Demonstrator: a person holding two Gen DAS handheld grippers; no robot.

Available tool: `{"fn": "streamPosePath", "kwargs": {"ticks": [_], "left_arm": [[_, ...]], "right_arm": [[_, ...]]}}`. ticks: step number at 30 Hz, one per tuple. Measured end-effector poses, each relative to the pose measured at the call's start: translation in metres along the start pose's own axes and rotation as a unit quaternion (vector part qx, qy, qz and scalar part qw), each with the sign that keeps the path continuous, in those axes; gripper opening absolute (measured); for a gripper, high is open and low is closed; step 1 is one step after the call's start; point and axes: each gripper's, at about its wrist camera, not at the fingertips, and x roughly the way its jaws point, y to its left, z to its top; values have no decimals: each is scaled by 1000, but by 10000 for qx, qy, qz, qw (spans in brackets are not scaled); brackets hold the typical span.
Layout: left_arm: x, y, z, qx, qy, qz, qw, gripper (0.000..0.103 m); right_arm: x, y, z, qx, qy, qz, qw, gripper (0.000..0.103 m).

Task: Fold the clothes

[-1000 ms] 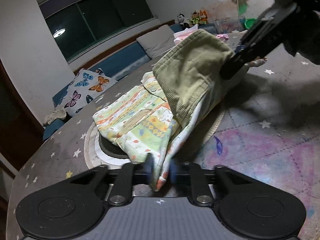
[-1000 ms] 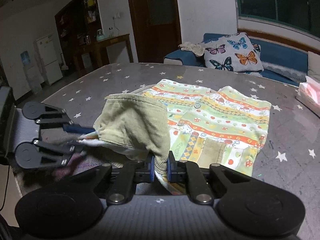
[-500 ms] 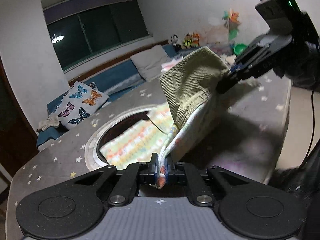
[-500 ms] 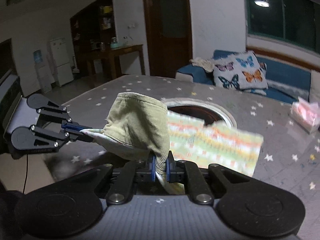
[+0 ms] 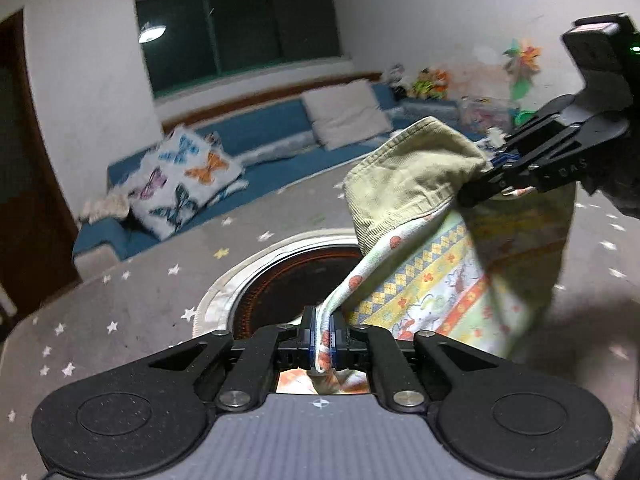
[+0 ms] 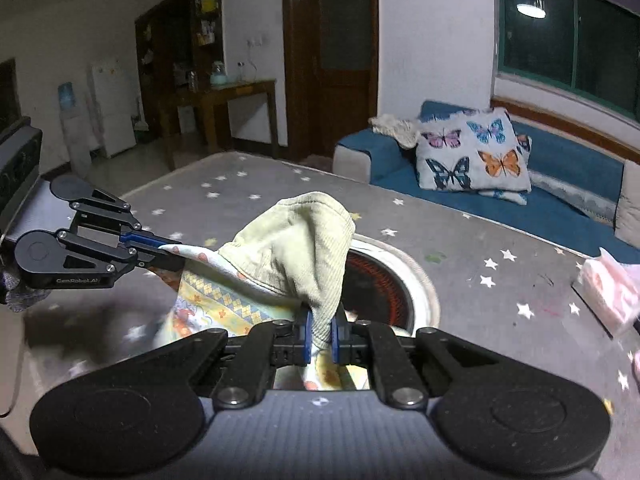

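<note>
A small child's garment [image 5: 444,256] with a colourful striped print and an olive corduroy part [image 6: 296,248] hangs in the air between both grippers, above the star-patterned table. My left gripper [image 5: 323,338] is shut on one printed edge of it. My right gripper [image 6: 320,336] is shut on the corduroy part. The right gripper [image 5: 476,194] also shows at the upper right of the left wrist view, and the left gripper [image 6: 172,254] at the left of the right wrist view. The garment's lower part hangs out of sight below the grippers.
A round burner recess [image 6: 384,284] with a white rim lies in the grey tabletop [image 5: 120,312]. A blue sofa [image 6: 560,176] with a butterfly cushion [image 6: 472,156] runs behind the table. A pink tissue pack [image 6: 608,284] lies at the table's right.
Both grippers rose and lifted the garment off the table; it lay spread over the burner recess, which now shows bare. Both grips have held throughout.
</note>
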Motion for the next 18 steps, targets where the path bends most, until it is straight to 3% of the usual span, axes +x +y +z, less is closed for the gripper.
{"fn": "streamPosePath", "kwargs": {"ticks": [5, 6, 9, 18], "left_arm": [[66, 22, -4, -350, 528, 97, 9979, 11], [75, 25, -7, -411, 621, 114, 9972, 11], [98, 32, -17, -498, 841, 233, 9949, 16], [99, 34, -28, -631, 846, 411, 9936, 24]], "right_arm": [[66, -26, 0, 295, 304, -181, 9989, 11], [73, -28, -2, 325, 323, -252, 9986, 16], [85, -38, -17, 561, 338, -492, 9966, 18], [53, -51, -67, 1153, 402, -760, 9896, 18]]}}
